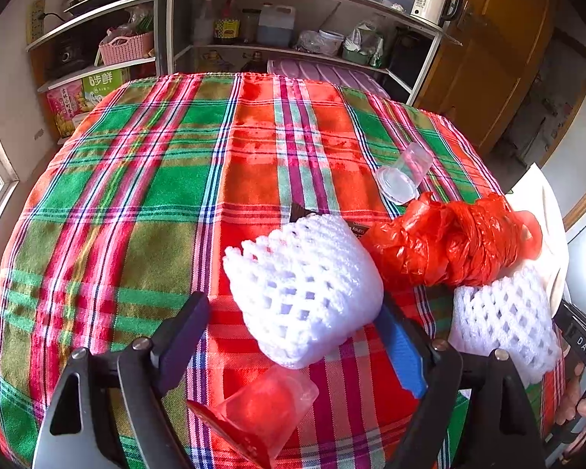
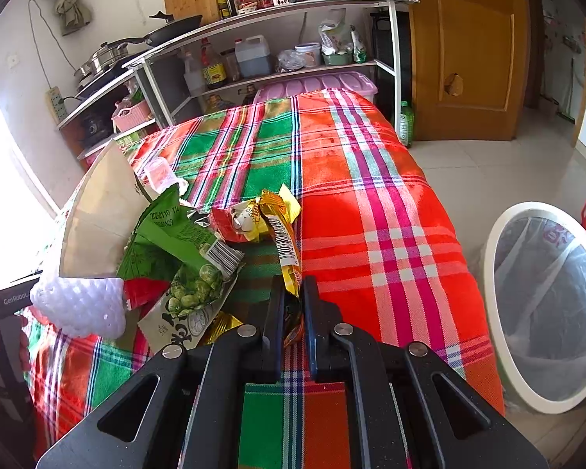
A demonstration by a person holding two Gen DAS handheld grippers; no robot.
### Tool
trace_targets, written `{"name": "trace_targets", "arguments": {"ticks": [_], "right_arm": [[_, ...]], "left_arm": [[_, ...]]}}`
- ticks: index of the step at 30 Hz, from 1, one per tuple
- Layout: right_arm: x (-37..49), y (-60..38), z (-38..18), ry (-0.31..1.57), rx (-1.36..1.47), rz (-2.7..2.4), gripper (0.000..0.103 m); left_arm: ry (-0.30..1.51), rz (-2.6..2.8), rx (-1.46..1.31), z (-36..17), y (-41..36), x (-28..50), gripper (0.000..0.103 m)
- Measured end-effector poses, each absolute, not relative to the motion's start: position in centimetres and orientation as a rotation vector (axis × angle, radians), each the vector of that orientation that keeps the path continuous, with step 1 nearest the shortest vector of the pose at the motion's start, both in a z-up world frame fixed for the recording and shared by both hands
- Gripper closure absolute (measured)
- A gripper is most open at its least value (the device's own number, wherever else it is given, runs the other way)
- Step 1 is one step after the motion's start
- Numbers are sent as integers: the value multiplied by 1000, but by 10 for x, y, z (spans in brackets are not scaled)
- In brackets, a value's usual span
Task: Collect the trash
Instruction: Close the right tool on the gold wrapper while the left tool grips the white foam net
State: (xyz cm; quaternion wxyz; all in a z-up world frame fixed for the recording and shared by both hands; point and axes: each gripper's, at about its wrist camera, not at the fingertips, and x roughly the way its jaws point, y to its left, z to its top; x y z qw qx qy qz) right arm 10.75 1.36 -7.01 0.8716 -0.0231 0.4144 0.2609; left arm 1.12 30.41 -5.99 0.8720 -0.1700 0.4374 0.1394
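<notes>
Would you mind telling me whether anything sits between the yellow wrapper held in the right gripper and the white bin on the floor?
Nothing visible does. The right gripper is shut on the yellow wrapper, and between it and the white bin beside the table lies only bare plaid tablecloth. The other wrappers are piled on the opposite side.

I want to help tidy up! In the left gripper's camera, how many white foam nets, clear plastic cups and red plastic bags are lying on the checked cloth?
White foam nets: 2
Clear plastic cups: 2
Red plastic bag: 1
Total: 5
</notes>
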Motion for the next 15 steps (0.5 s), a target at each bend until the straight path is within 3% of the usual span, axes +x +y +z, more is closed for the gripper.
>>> {"name": "trace_targets", "arguments": {"ticks": [7, 9, 15], "right_arm": [[107, 14, -69, 863, -47, 545, 94], [106, 14, -69, 862, -47, 543, 94], [103, 10, -67, 845, -39, 536, 96]], "left_arm": [[868, 287, -370, -53, 300, 9, 44], [852, 289, -360, -50, 299, 7, 57], [820, 315, -336, -42, 297, 1, 73]]}}
